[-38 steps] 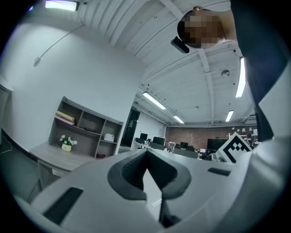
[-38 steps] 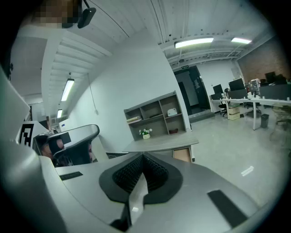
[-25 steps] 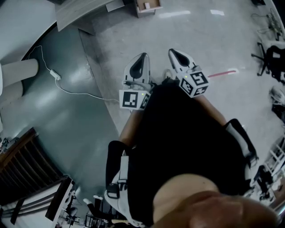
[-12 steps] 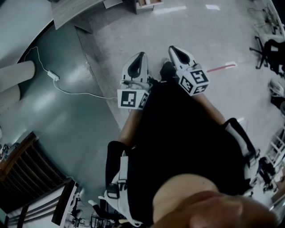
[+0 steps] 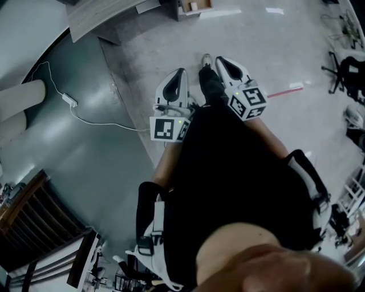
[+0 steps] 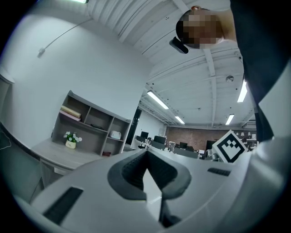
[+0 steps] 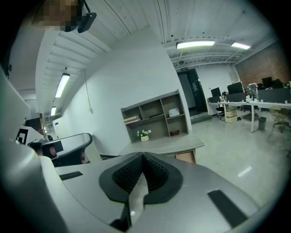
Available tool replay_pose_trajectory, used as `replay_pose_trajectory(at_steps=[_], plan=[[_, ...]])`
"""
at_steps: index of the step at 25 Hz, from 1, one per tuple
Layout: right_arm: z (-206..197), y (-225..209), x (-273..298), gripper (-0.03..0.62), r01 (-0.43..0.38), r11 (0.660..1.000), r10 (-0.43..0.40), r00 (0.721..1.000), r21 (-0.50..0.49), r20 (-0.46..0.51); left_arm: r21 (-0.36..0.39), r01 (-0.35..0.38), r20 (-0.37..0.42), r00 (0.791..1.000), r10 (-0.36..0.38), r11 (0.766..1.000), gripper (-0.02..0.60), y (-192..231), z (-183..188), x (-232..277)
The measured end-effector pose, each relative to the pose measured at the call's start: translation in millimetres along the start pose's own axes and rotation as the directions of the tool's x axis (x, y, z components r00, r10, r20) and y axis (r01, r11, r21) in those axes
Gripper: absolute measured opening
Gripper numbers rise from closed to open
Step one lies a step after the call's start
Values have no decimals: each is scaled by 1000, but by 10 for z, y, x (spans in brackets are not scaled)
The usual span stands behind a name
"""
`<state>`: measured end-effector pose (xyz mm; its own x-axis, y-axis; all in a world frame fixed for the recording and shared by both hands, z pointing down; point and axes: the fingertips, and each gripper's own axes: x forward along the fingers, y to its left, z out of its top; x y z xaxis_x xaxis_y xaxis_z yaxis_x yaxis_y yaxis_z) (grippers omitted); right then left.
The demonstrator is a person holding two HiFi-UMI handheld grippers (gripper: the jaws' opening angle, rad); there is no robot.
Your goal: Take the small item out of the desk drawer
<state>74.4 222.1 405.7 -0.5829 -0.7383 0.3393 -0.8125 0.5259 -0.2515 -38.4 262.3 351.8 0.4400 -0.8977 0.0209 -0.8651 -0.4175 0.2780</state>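
The grey desk (image 5: 102, 16) lies far ahead at the top of the head view, with an open box-like drawer unit (image 5: 194, 7) beside it. In the right gripper view the desk (image 7: 163, 144) shows a brown opening (image 7: 185, 157) under its top. No small item is visible. My left gripper (image 5: 181, 71) and right gripper (image 5: 219, 60) are held close to the person's torso, side by side above the floor. Both are shut, the left gripper (image 6: 146, 153) and right gripper (image 7: 143, 155) with pads together and nothing between them.
A shelf unit (image 7: 157, 116) with a small flower pot (image 7: 144, 134) stands on the desk. A white cable (image 5: 74, 104) trails over the darker floor at left. A red floor line (image 5: 285, 90) and an office chair (image 5: 348, 68) are at right. A shoe (image 5: 206, 59) shows between the grippers.
The person's shoe has come forward between the two grippers. The floor and desk have shifted slightly in the head view. Both grippers keep the same hold and stay shut.
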Motion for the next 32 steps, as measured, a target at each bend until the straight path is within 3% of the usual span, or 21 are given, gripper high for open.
replay_pose_trajectory(at_steps=[19, 32], plan=[[775, -1321, 1595, -2, -47, 999, 47, 996, 5, -79, -6, -83, -39, 996, 82, 997, -2, 603, 315, 2009], [530, -2283, 2425, -2, -36, 999, 35, 979, -3, -203, -9, -153, -34, 988, 153, 988, -2, 607, 368, 2878]])
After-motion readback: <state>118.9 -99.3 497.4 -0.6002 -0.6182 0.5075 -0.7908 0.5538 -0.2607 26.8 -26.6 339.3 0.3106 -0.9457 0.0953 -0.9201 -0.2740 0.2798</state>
